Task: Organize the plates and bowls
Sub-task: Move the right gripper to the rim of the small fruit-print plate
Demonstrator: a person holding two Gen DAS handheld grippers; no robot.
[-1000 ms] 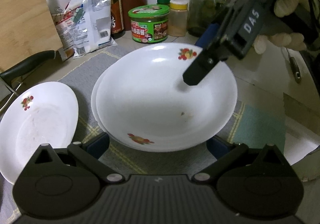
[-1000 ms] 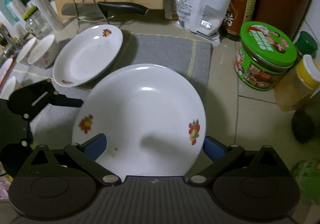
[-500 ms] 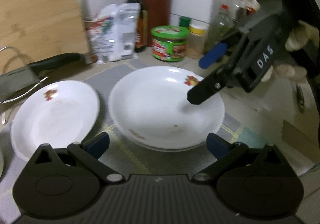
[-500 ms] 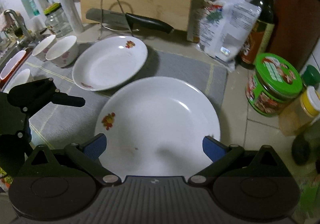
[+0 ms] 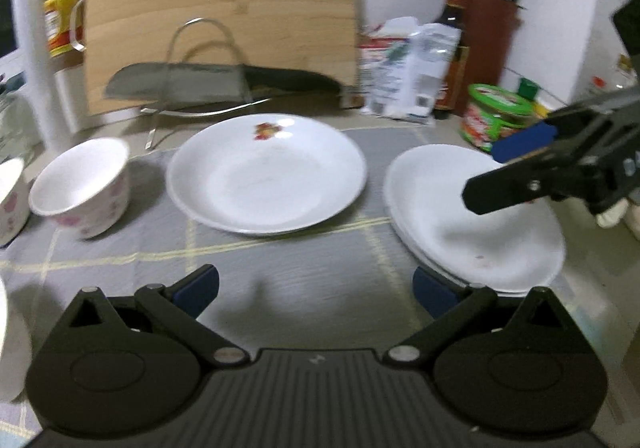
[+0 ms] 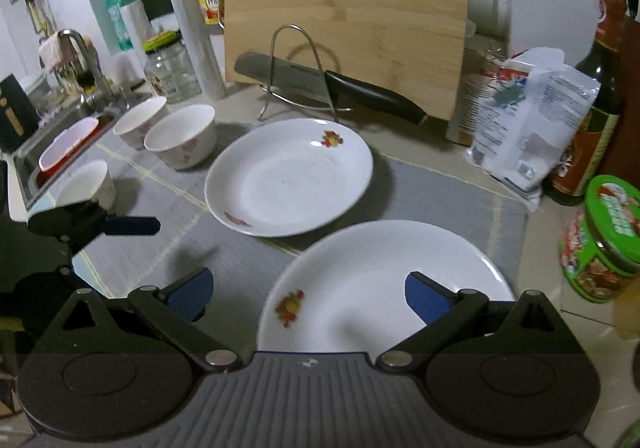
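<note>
A stack of white flower-print plates (image 5: 472, 216) rests on the grey mat (image 5: 304, 260) at the right. A single deep plate (image 5: 266, 174) lies beside it in the middle. White bowls with pink flowers (image 5: 82, 188) stand to the left. My left gripper (image 5: 316, 290) is open and empty above the mat, in front of the single plate. My right gripper (image 6: 308, 296) is open and empty, hovering over the near edge of the stack (image 6: 384, 280). In the right wrist view the single plate (image 6: 290, 176) and three bowls (image 6: 182, 140) lie beyond it.
A knife on a wire rack (image 6: 320, 84) and a bamboo cutting board (image 6: 348, 8) stand at the back. A green-lidded jar (image 6: 604, 240), white packets (image 6: 528, 128) and a dark bottle (image 6: 596, 108) crowd the right. A sink (image 6: 60, 144) is at the far left.
Both grippers have drawn back and risen from the stacked plates. The left one has swung left, bringing the single plate and bowls into the middle of its view.
</note>
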